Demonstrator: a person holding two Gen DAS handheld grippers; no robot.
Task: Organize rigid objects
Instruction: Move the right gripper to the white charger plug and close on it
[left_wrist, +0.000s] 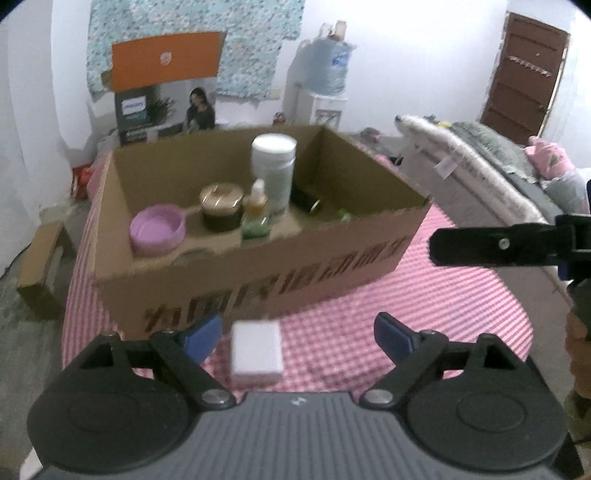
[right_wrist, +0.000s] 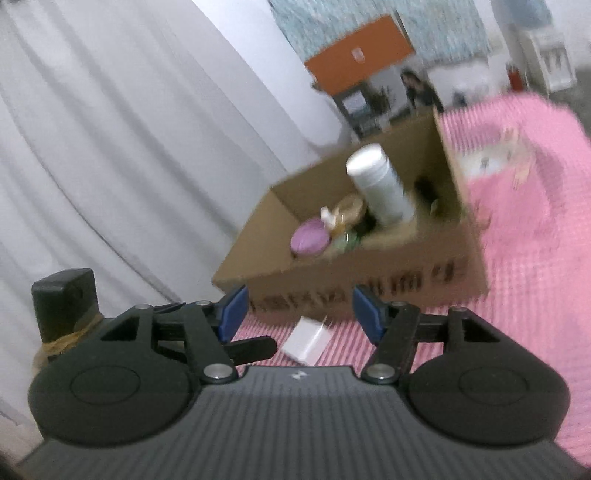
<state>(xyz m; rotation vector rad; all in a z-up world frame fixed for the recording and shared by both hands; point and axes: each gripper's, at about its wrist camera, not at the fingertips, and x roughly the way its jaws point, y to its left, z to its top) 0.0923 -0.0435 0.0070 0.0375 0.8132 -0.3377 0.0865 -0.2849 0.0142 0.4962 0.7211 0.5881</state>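
A cardboard box (left_wrist: 332, 266) stands on the pink checked tablecloth (left_wrist: 424, 314). In it are a tall white bottle (left_wrist: 275, 166), a purple cup (left_wrist: 157, 229), a gold-lidded dark jar (left_wrist: 221, 206) and a small green dropper bottle (left_wrist: 255, 214). A small white box (left_wrist: 256, 350) lies on the cloth in front of the cardboard box, between the fingers of my open left gripper (left_wrist: 299, 338). My right gripper (right_wrist: 297, 314) is open and empty, above the same white box (right_wrist: 308, 339); the cardboard box (right_wrist: 369, 273) is ahead. The right gripper's finger shows at right in the left wrist view (left_wrist: 498, 245).
A bed with blankets (left_wrist: 480, 166) is at the right. A water dispenser (left_wrist: 325, 85) and an orange-lidded carton (left_wrist: 166, 85) stand at the back wall. A brown door (left_wrist: 524, 77) is far right. A white curtain (right_wrist: 110, 147) hangs at left. A small white item (right_wrist: 495, 158) lies beyond the box.
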